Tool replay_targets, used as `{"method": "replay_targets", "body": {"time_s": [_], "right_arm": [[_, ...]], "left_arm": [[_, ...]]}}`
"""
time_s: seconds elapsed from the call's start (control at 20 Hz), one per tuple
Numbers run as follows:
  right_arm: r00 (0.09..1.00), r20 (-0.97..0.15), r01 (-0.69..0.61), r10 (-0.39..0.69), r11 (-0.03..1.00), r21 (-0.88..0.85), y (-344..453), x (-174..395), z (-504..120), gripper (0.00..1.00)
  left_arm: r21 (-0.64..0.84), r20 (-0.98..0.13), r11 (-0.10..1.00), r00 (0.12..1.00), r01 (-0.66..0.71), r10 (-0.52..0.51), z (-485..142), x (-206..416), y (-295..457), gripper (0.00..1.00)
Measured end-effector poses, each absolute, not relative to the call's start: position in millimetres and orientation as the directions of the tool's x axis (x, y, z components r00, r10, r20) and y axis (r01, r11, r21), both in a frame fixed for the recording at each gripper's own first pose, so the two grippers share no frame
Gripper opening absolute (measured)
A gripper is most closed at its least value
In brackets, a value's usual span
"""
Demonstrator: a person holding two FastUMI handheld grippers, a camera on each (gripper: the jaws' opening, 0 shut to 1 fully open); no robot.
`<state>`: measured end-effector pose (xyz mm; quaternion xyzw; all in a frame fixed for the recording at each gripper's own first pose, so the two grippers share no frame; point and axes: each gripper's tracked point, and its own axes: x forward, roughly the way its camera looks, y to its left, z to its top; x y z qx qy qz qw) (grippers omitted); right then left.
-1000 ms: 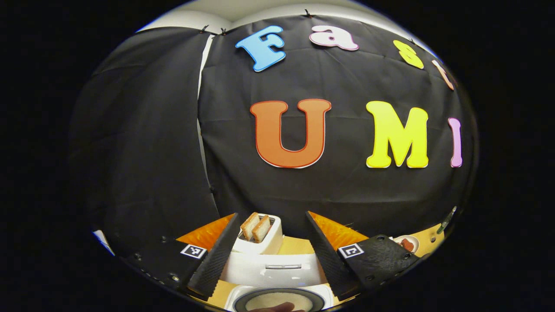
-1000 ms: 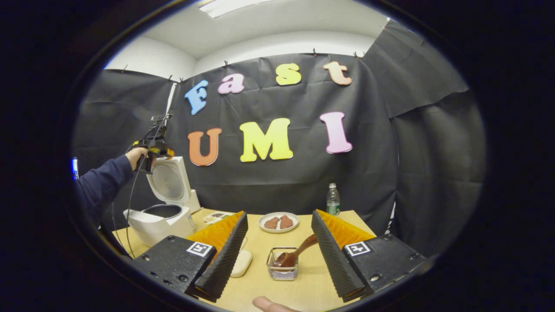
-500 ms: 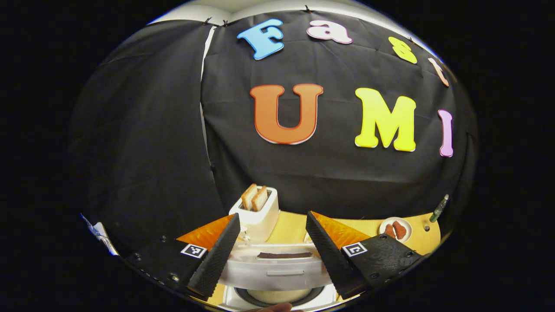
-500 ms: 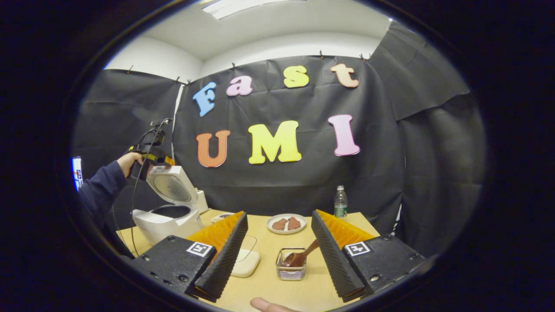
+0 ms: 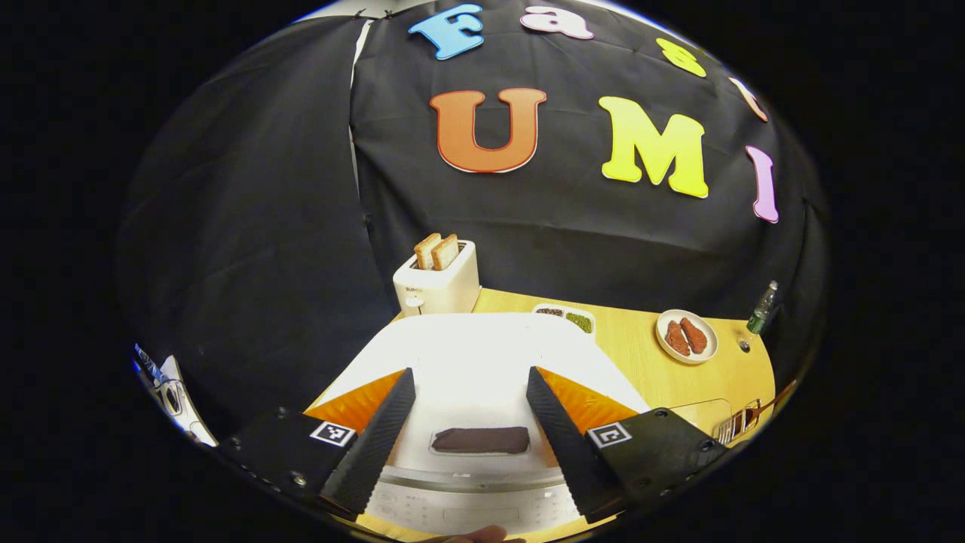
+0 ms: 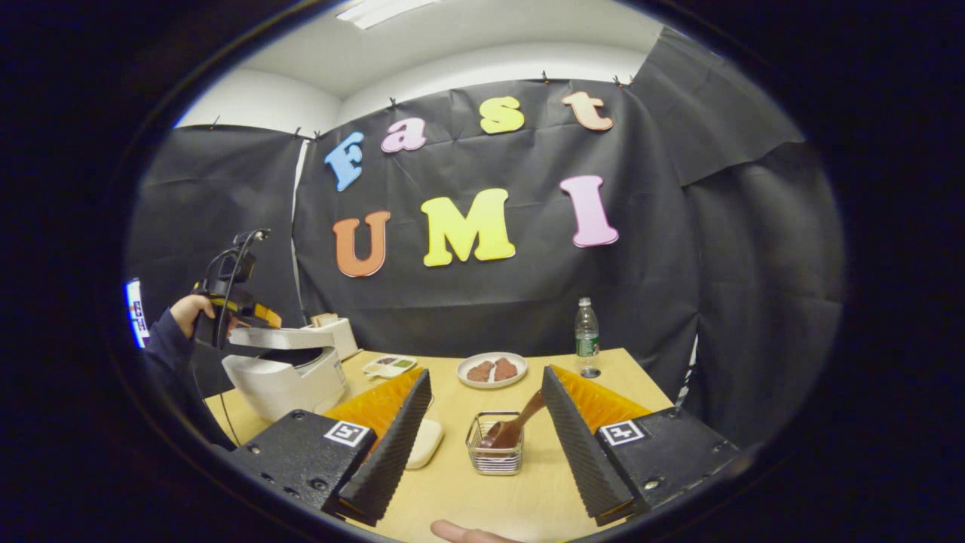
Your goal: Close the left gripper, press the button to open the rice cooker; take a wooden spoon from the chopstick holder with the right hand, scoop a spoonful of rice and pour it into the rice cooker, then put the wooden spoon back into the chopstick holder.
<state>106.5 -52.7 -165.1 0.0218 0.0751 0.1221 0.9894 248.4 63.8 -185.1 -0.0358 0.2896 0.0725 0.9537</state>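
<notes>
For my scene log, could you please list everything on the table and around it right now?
rice cooker: 1, white, table's left end, lid almost down
toaster: 1, white, two toast slices, behind the cooker
divided dish: 1, white, dark and green fillings, beside the cooker
plate: 1, white, two brown pieces, mid table
bottle: 1, clear, green label, far edge
chopstick holder: 1, wire, near edge
wooden spoon: 1, brown, leaning in the holder
table: 1, light wood
left claw: open, over the cooker lid
right claw: open, facing the holder
hand: 1, dark sleeve, holding the left claw
</notes>
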Motion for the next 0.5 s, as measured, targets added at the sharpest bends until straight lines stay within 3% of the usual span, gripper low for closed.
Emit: {"method": "replay_targets", "body": {"time_s": [0.5], "right_arm": [[0.956,-0.151,-0.243,0.251,0.968,0.071,-58.6,115.1,-173.7,0.94]], "left_arm": [[-0.039,-0.588,0.988,0.803,-0.15,0.099,-211.8,223.6,54.8,0.97]]}}
